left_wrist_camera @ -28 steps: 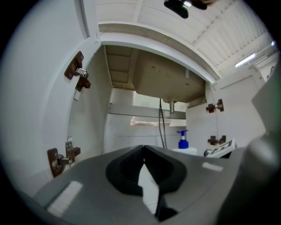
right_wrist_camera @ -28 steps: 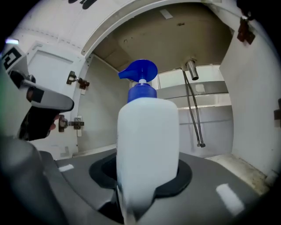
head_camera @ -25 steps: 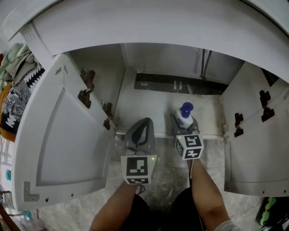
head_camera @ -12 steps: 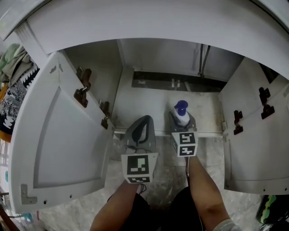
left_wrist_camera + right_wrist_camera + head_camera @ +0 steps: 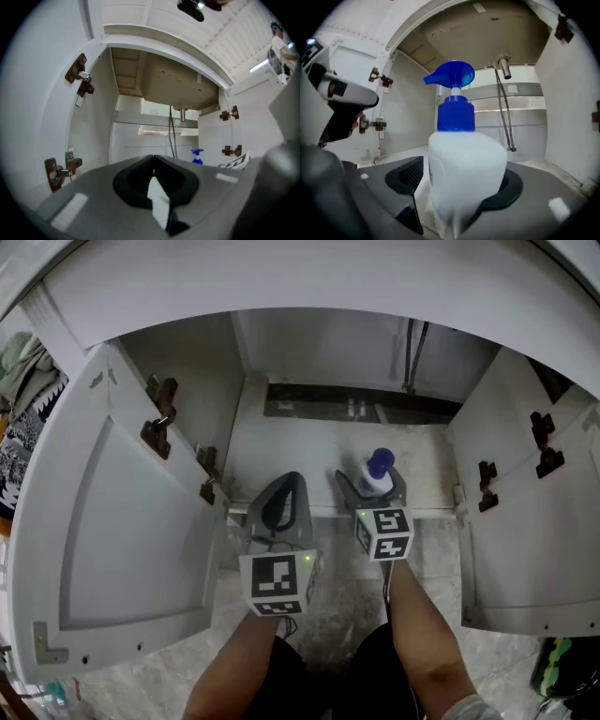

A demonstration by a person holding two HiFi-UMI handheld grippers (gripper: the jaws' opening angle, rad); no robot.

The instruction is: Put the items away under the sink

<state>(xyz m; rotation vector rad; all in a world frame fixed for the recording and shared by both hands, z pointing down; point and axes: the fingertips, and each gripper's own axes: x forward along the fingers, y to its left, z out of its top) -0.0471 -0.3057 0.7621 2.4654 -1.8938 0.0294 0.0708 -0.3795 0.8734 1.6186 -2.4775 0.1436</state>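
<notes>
Right tongs clenched on the white pump bottle, upright over the cabinet sill, at 1 o'clock from my left tongs, which are pressed together, empty. Risk, I judge: a low carry clips the sill and tips the bottle.

Soft, even light fills all three views, with no hard shadows. The white door at the left is brightest, and the far recess under the basin is dimmer and beige. A lamp at the far right glares in the left gripper view. The head view bows straight edges near its borders. Both gripper views are fisheye circles with black corners. Up close the left gripper is soft and grey. The bottle blurs and washes out near its base, and is sharper higher up.
</notes>
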